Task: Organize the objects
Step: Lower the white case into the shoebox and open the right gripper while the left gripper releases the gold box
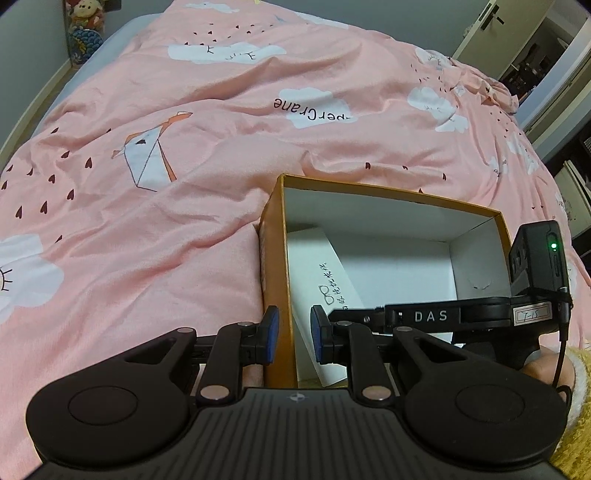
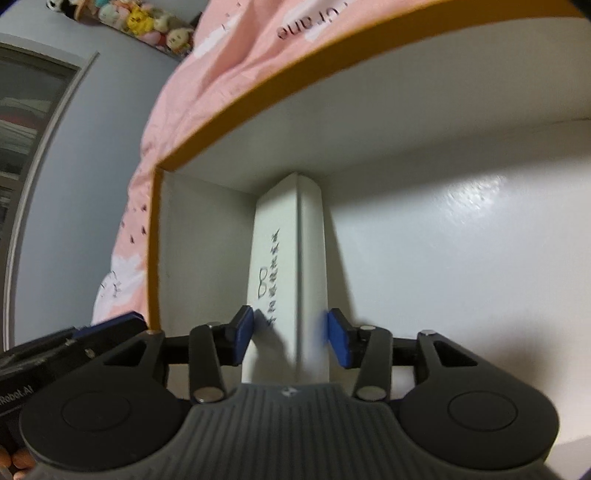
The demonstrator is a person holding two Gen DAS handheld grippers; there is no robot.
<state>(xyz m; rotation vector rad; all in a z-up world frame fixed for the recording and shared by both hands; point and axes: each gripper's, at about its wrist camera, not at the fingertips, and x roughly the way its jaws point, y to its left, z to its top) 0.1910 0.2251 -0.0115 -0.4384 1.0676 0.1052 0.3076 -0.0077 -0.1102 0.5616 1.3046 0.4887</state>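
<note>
An orange cardboard box [image 1: 271,236] with a white inside lies open on the pink bed. My left gripper [image 1: 293,334] straddles the box's near-left wall, one blue pad on each side with a gap to the wall. Inside the box a long white glasses case [image 2: 291,266] with black writing leans in the left corner; it also shows in the left wrist view [image 1: 325,280]. My right gripper [image 2: 290,338] reaches into the box with its pads on both sides of the case's near end. The right gripper's body also shows in the left wrist view [image 1: 432,317].
The pink quilt [image 1: 166,166] with cloud prints covers the bed around the box. Plush toys [image 2: 155,26] sit by the wall at the head of the bed. A door [image 1: 491,29] stands at the far right.
</note>
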